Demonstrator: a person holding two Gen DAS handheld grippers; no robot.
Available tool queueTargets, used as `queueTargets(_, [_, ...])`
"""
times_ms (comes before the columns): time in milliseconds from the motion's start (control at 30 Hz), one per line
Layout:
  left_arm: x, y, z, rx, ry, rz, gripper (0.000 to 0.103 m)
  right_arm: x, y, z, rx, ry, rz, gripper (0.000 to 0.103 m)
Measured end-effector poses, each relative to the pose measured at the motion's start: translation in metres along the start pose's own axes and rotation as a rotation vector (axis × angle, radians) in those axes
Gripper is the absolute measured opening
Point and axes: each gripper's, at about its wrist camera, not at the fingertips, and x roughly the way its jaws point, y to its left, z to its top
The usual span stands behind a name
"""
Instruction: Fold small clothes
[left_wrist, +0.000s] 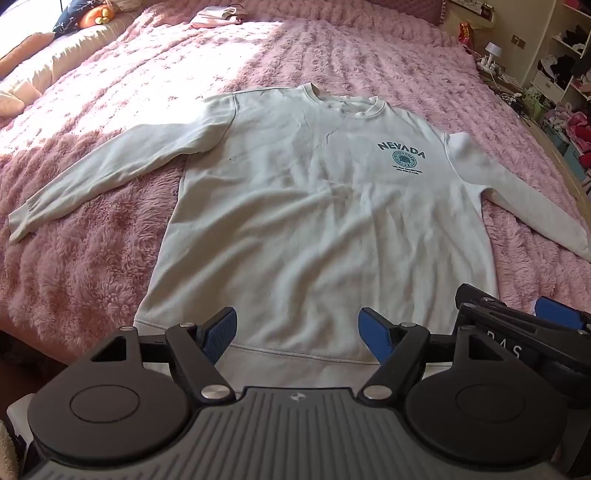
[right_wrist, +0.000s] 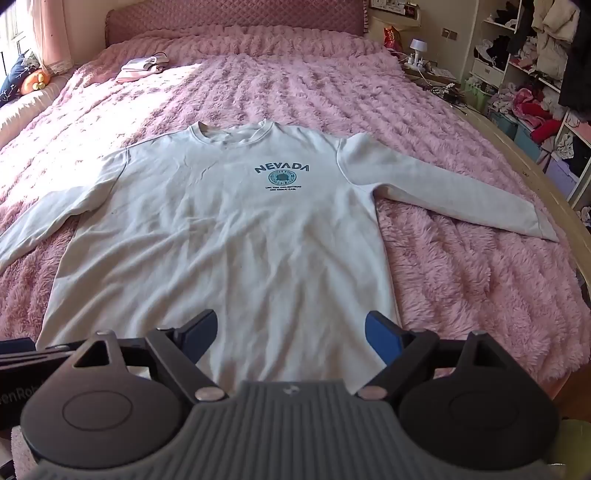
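Sweatshirt (left_wrist: 314, 221), white or pale cream with long sleeves and a ribbed crew neck, lies face up and spread flat on a fluffy pink bedspread (left_wrist: 92, 258), hem toward the cameras and collar toward the quilted pink headboard (right_wrist: 236, 16). Both sleeves are stretched out to the sides and angled slightly down; the fabric shows soft wrinkles across the body. On the chest is a dark teal arched word "NEVADA" (right_wrist: 282, 168) above a round teal emblem, with two lines of small print beneath that are too small to read.

The left gripper (left_wrist: 297, 334) hangs over the hem band with its blue-padded jaws wide apart and nothing between them. The right gripper (right_wrist: 290, 334) is just beside it, above the lower body of the sweatshirt, jaws likewise spread and empty; part of its black frame shows lettering that is cut off.

A small folded pink garment (right_wrist: 142, 68) lies far up the bed, well apart from the sweatshirt.
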Motion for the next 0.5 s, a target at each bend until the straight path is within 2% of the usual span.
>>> queueTargets(167, [0.0027,0.0013,-0.0042,-0.013,-0.015,-0.005,0.088,0.0017,0.0014,-0.0034,0.002,0.001,0.002,0.083])
queueTargets(500, [0.0022,0.0010,-0.0047,-0.018,0.004,-0.023,0.088,0.0026,0.0011,-0.0015,-0.006,0.012,-0.006,0.083])
